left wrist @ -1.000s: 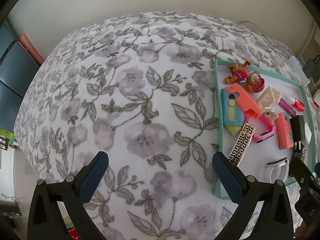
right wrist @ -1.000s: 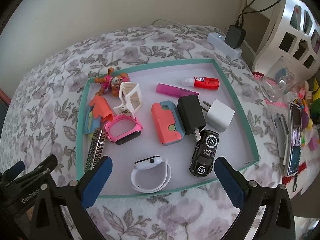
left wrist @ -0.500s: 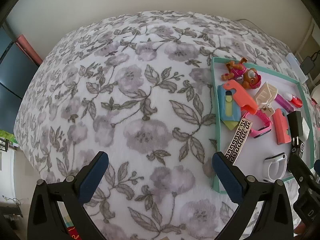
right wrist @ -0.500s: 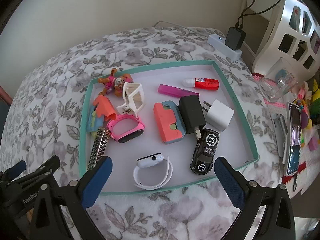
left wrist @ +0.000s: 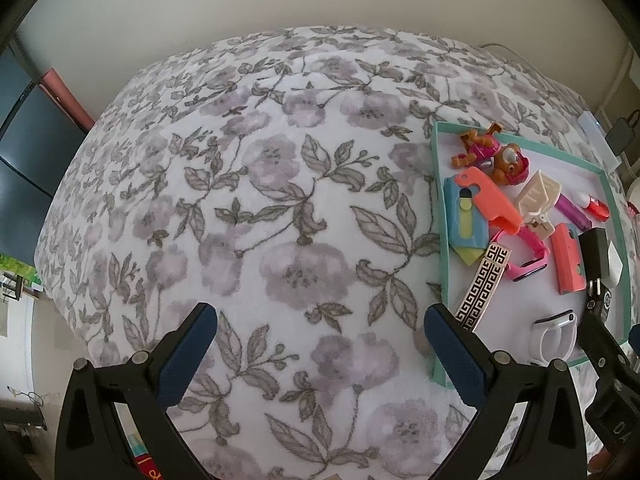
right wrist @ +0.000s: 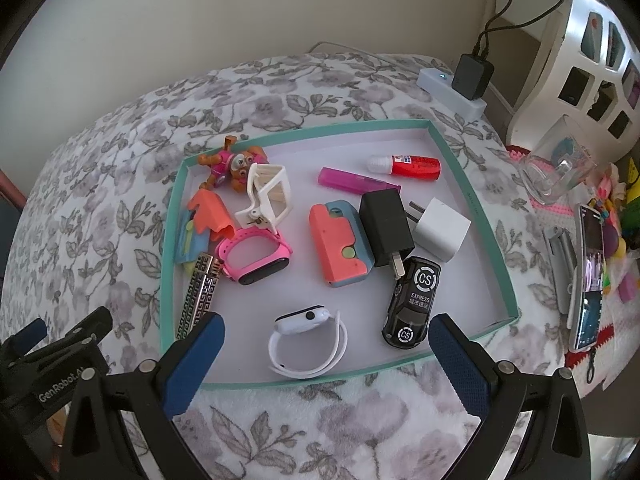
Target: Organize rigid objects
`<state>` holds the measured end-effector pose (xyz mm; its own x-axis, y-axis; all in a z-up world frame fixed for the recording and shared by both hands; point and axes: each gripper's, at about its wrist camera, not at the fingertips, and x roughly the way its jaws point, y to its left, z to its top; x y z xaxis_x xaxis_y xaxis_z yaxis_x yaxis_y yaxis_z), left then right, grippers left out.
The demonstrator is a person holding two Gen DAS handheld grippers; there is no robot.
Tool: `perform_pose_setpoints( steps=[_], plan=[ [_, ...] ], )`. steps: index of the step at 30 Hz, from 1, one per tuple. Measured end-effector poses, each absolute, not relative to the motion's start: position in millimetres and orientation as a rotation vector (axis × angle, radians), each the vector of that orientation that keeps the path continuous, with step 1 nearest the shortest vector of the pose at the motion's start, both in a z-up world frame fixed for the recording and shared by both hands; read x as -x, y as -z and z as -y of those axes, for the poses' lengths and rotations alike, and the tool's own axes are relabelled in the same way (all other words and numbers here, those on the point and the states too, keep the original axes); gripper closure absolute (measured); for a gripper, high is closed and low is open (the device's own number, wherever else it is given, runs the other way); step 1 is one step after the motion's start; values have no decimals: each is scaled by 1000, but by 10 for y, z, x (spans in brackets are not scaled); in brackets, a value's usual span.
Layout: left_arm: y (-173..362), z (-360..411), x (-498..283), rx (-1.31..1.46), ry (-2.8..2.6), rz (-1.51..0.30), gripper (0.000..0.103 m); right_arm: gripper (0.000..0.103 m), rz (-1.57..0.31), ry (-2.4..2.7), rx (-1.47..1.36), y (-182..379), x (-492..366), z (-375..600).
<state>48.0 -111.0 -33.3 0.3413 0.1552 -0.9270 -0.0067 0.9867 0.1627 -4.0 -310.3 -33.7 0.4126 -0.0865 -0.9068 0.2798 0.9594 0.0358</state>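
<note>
Small objects: all those in view lie inside the tray (right wrist: 494, 276), a shallow teal-rimmed box with a white floor; none shows on the bedspread (left wrist: 280, 208) beside it.
Left cluster: a toy pup figure (right wrist: 232, 162), a white clip (right wrist: 266, 194), an orange-and-blue case (right wrist: 204, 220), a pink watch (right wrist: 256, 258) and a patterned bar (right wrist: 198, 294) crowd together, some overlapping.
Middle: a second orange-and-blue case (right wrist: 340, 246) touches a black charger (right wrist: 386, 226), which lies against a white charger (right wrist: 440, 228).
Far side: a purple tube (right wrist: 356, 180) and a red-bodied bottle (right wrist: 406, 165) lie near each other.
Near side: a white watch (right wrist: 306, 340) and a black toy car (right wrist: 412, 306) lie apart from one another, close to the front rim.
Right gripper (right wrist: 326, 364): held over the tray's near edge, fingers spread wide with nothing between them, roughly framing the white watch.
Left gripper (left wrist: 320, 356): over bare bedspread to the left of the tray, fingers likewise wide apart and empty.
Step in hand: hard to settle. The objects sit gathered in the tray yet unsorted, which fits either collecting just finished or sorting out of the tray about to start.
Next move: any pick in the left cluster would need a narrow, careful approach, since the pieces overlap; the white watch and the car stand free.
Surroundings: a power strip (right wrist: 450, 92) with an adapter and a phone (right wrist: 590, 276) lie beyond the tray.
</note>
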Motion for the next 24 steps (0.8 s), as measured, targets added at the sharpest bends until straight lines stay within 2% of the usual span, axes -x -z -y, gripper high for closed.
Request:
perform_pose_setpoints(
  steps=[24],
  plan=[
    [279,1086,-488,-114,-124,-1222,0,0,-1131,226,-175,349,33,3078]
  ],
)
